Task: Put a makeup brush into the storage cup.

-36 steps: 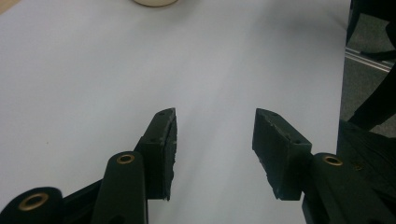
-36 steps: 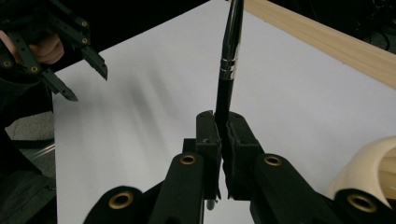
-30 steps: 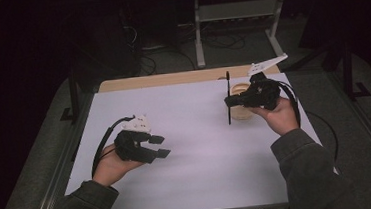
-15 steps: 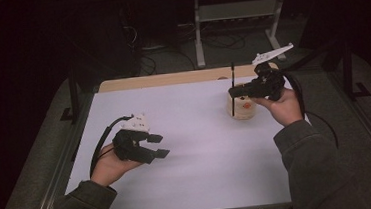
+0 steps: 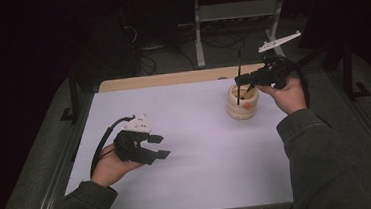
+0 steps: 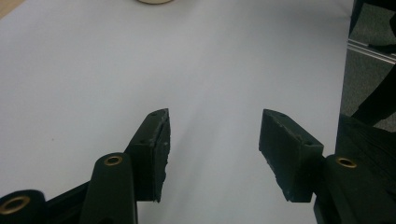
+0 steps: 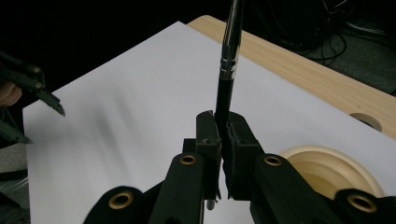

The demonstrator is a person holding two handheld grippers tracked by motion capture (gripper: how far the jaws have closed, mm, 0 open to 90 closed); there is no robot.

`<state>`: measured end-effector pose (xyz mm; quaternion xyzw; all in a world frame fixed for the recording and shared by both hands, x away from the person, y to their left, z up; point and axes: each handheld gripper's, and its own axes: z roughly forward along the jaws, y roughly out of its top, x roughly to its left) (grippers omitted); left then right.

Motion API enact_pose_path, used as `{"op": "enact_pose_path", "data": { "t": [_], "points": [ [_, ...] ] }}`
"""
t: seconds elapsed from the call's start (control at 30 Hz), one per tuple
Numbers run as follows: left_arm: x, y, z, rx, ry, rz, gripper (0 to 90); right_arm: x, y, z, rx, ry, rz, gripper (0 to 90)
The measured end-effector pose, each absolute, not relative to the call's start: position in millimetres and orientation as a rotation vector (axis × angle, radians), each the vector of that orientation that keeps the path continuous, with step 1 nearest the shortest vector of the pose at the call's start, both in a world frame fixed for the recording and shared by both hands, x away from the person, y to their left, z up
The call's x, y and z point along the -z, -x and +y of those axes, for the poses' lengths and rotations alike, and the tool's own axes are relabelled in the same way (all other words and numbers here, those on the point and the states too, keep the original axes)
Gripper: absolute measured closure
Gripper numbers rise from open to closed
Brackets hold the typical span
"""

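Pen (image 7: 229,65), slim, black with silver band, upright, clamped in right gripper (image 7: 223,135) jaws, left gripper (image 6: 212,140) jaws parted, empty

A wooden table (image 5: 171,78) carried a white sheet (image 5: 192,149); a cream holder (image 5: 242,105) stood at two o'clock.

**No readable text in the scene**

No lettering, label, brand, number or sign can be read on anything in these pictures. The white sheet on the table (image 5: 192,149) is blank, and the cream holder (image 5: 242,102) at the far right carries no legible mark. The black pen (image 7: 229,70) has plain silver bands and no wording that can be made out. The gripper bodies are too dark and small for any marking to be read.
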<state>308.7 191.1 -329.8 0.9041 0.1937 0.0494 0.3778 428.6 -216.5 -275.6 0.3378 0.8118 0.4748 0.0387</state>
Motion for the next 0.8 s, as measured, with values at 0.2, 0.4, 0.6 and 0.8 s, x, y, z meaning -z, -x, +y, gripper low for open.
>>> {"op": "enact_pose_path", "data": {
  "t": [0.2,0.4,0.6,0.8],
  "points": [
    [330,-310,191,-0.118,-2.308,0.496,42.1,275,-439,-222,-1.453,-1.076,2.471,84.5],
    [329,-310,194,-0.116,-2.3,0.501,41.4,271,-448,-227,-1.449,-1.112,2.436,84.5],
    [332,-310,196,-0.107,-2.298,0.505,41.2,270,-458,-230,-1.434,-1.148,2.41,84.5],
    [332,-312,197,-0.098,-2.297,0.51,40.9,276,-465,-232,-1.405,-1.179,2.396,84.5]
  ]
}}
